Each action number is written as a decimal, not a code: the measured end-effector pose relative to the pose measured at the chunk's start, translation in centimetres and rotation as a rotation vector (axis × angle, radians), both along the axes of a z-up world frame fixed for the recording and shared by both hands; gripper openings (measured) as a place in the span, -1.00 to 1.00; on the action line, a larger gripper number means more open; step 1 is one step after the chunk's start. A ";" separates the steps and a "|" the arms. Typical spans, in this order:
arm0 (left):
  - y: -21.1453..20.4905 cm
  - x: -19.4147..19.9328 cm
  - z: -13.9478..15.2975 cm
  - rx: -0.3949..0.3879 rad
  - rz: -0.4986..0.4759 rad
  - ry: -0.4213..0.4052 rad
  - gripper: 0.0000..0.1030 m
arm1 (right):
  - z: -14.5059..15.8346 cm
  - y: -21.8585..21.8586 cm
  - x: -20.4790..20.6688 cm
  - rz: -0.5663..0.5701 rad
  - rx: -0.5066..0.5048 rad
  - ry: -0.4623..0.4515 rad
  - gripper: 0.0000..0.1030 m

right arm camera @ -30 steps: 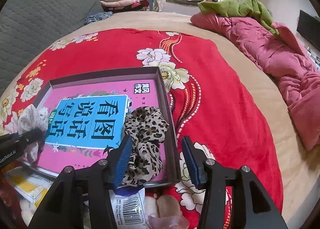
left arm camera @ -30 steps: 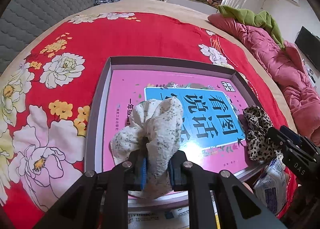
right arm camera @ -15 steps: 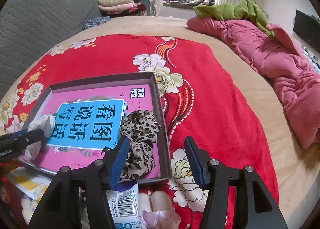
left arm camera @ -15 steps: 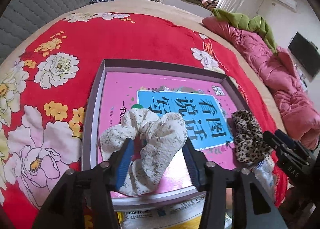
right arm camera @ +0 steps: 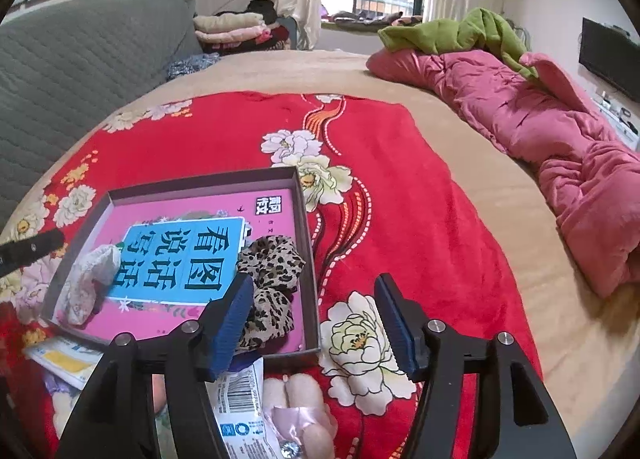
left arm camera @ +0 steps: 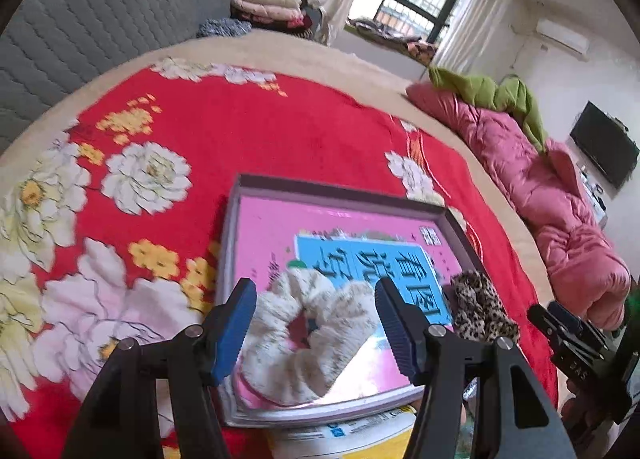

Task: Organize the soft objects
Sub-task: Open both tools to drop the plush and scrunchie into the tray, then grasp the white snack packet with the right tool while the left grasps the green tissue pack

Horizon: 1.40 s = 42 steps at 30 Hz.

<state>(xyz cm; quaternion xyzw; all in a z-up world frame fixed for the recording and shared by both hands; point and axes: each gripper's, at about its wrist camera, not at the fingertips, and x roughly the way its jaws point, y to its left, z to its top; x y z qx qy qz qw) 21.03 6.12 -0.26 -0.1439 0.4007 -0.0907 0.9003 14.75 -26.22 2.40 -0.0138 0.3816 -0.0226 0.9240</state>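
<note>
Left wrist view: the left gripper (left arm camera: 316,321) stands wide open above the near end of a shallow grey box (left arm camera: 336,201), holding nothing; between its blue pads (left arm camera: 236,323) lies the cream scrunchie (left arm camera: 308,335), flat, its ring facing up and its central hole plainly visible. Right wrist view: the same cream scrunchie (right arm camera: 94,283) appears edge-on at the box's (right arm camera: 304,255) near-left corner, its long axis running from the near wall toward the far wall, the hole not visible; this view alone shows the packet with a barcode (right arm camera: 240,399) and a pale pink soft item (right arm camera: 298,415) lying on the red floral blanket (right arm camera: 400,219) in front of the box. The right gripper (right arm camera: 316,319) is likewise wide open and empty, hovering over the box's near-right corner. The leopard-print scrunchie (right arm camera: 270,275) lies crumpled against the right wall, elongated from near to far; in the left wrist view it (left arm camera: 480,309) sits just beside the pink book (left arm camera: 320,235) lining the box. Both scrunchies are gathered, ruffled fabric.
</note>
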 end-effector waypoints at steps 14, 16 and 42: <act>1.6 -3.7 2.0 0.038 0.046 -0.059 0.20 | 1.8 -0.9 -3.4 0.030 0.038 -0.081 0.38; 1.1 -4.4 2.0 0.051 0.042 -0.059 0.20 | 1.9 -0.9 -3.9 0.044 0.043 -0.086 0.39; -5.3 -14.3 1.3 0.139 -0.116 -0.044 0.20 | 0.7 1.4 -10.9 0.180 0.022 -0.028 0.41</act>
